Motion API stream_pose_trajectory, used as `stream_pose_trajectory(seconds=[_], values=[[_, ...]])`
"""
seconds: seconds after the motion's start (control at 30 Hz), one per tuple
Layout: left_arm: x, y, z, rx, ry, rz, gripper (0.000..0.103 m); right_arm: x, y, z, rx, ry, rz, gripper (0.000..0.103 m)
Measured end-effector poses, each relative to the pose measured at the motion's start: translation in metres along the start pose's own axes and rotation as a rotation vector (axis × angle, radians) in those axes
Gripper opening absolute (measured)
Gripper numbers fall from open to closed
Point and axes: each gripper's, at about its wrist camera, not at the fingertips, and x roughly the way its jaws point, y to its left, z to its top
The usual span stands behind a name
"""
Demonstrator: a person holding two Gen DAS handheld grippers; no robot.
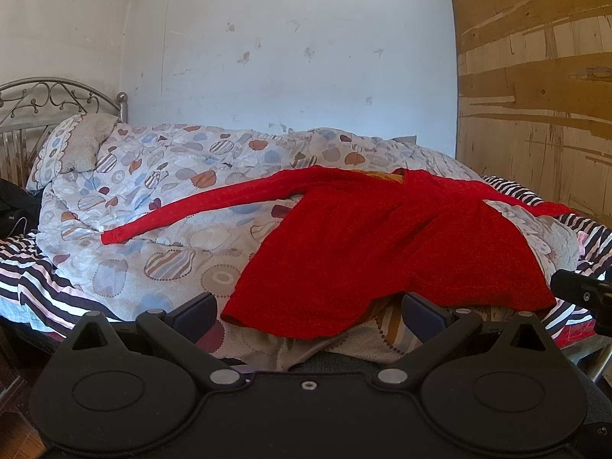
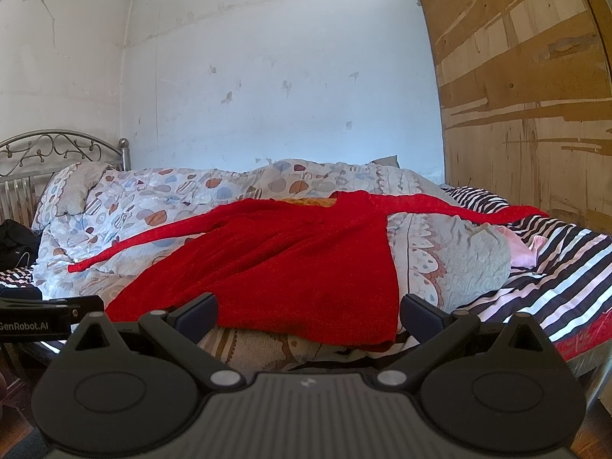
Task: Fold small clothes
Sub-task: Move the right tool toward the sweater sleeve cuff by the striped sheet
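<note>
The left tool (image 1: 310,308) has its jaws wide apart and holds nothing. The right tool (image 2: 309,308) is the same, jaws apart and holding nothing. Both sit just in front of the bottom edge of the red top (image 1: 382,244), not touching it. The red top lies spread out on the quilt (image 1: 160,191) on the bed (image 2: 554,267), one sleeve (image 1: 191,214) stretched far out to the left. No fold looks made yet. Next, I think, each tool must pinch a bottom corner and lift it toward the collar.
</note>
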Motion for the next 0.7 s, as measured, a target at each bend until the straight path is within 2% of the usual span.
stream_pose_trajectory(seconds=[0.37,0.7], values=[[0.004,0.000,-0.008,-0.001,0.013,-0.005,0.102,0.006,0.001,0.003,0.022,0.040,-0.001,0.103],[0.021,-0.001,0.025,0.072,-0.008,0.000,0.102,0.044,-0.010,0.028,0.007,0.256,-0.040,0.103]])
